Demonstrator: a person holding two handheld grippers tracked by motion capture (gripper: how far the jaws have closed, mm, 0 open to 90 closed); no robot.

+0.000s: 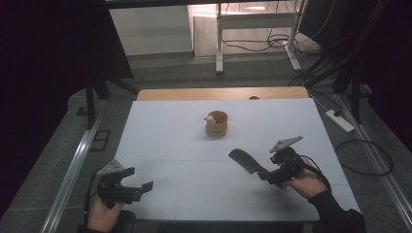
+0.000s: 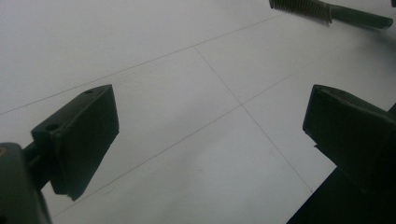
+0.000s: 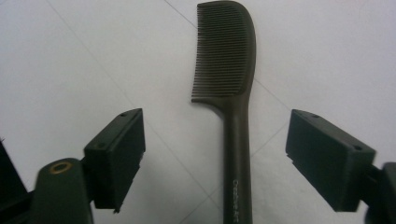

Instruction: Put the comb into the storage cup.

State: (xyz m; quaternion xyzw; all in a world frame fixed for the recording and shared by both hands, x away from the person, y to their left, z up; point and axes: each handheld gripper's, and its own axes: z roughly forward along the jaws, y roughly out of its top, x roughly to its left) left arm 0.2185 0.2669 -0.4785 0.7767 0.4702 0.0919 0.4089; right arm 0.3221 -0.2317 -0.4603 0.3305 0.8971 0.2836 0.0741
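High view: dark brown plastic comb w/ long handle (image 1: 248,162) lies flat on white table (image 1: 160,131), toothed head toward table centre, handle running back to right gripper (image 1: 269,176), which sits at handle end; left gripper (image 1: 141,187) is well apart at front-left, so right hand is nearer. Small tan wooden cup (image 1: 216,123) stands farther back, mid-table. Left gripper view: jaws wide apart, nothing betw. them, comb (image 2: 329,11) far off at top edge. Right gripper view: comb (image 3: 233,93) long axis runs straight along gripper's line, handle centred betw. jaws, which stand wide, pads clear of handle both sides, not gripping.
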